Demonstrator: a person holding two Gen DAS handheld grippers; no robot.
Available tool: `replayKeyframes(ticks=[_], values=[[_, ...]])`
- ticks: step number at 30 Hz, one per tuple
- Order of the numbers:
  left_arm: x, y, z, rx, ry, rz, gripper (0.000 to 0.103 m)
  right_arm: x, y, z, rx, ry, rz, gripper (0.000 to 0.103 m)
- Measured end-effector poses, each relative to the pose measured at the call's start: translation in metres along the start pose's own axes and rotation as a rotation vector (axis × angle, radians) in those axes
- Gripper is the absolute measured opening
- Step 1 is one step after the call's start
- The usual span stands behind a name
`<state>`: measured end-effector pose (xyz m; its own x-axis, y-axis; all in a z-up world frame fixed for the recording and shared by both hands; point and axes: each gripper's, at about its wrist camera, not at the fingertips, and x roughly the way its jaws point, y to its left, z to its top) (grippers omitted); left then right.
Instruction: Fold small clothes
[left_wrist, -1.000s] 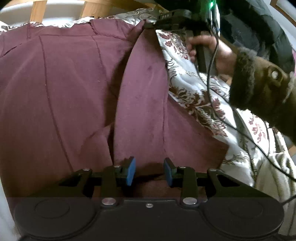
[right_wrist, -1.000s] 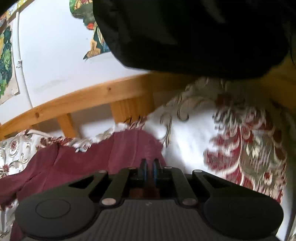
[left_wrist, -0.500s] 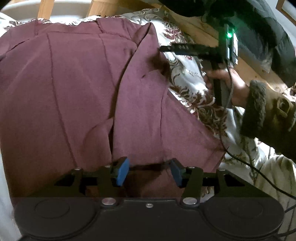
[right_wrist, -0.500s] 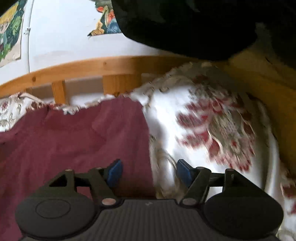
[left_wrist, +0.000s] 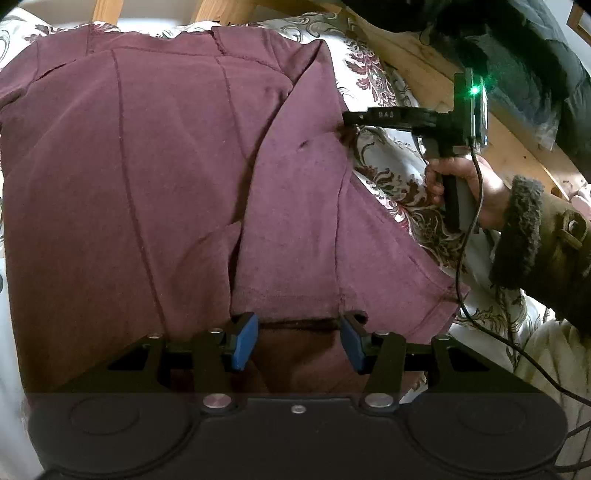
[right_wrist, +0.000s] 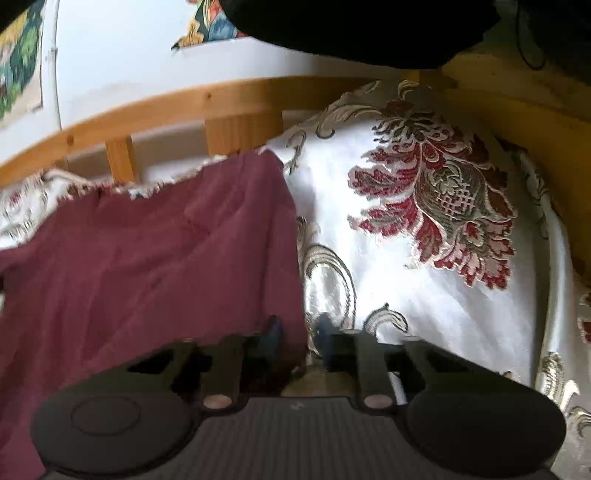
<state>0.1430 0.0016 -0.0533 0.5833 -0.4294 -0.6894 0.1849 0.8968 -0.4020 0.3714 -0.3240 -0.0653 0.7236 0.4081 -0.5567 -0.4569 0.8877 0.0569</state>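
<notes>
The maroon garment (left_wrist: 177, 177) is spread lengthwise toward the wooden bed rail (right_wrist: 155, 110). Its edges are straddled by both parted hand-held grippers, left (left_wrist: 299, 341) and right (right_wrist: 297, 338), over a floral bedspread (right_wrist: 424, 221).

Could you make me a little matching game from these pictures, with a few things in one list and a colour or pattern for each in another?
Things:
1. garment
2. bedspread
3. bed rail
4. pads on the left gripper

Looks:
a. pale wood
b. blue
c. plain maroon
d. white with red floral motifs

Pairs: 1-c, 2-d, 3-a, 4-b
</notes>
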Motion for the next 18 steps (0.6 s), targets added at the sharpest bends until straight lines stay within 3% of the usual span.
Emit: replayKeyframes(ticks=[2, 6, 9, 12, 14, 18], values=[[-0.001, 0.001, -0.001, -0.003, 0.001, 0.000, 0.053, -0.004, 0.002, -0.002, 0.001, 0.003, -0.010, 0.002], [-0.001, 0.003, -0.001, -0.013, 0.001, 0.004, 0.053, -0.019, -0.002, -0.009, 0.105, 0.025, 0.000, 0.002], [0.000, 0.005, -0.001, -0.022, 0.002, 0.003, 0.053, -0.020, -0.004, -0.013, 0.112, 0.024, 0.019, 0.004], [-0.001, 0.004, 0.000, -0.024, -0.001, 0.004, 0.053, -0.023, -0.006, -0.012, 0.157, 0.018, 0.028, 0.013], [-0.006, 0.006, 0.000, -0.039, -0.010, 0.002, 0.054, -0.030, -0.002, -0.013, 0.165, 0.000, 0.027, 0.044], [-0.033, 0.013, 0.000, -0.102, -0.104, 0.008, 0.067, -0.055, 0.016, -0.019, 0.127, -0.056, 0.031, 0.064]])
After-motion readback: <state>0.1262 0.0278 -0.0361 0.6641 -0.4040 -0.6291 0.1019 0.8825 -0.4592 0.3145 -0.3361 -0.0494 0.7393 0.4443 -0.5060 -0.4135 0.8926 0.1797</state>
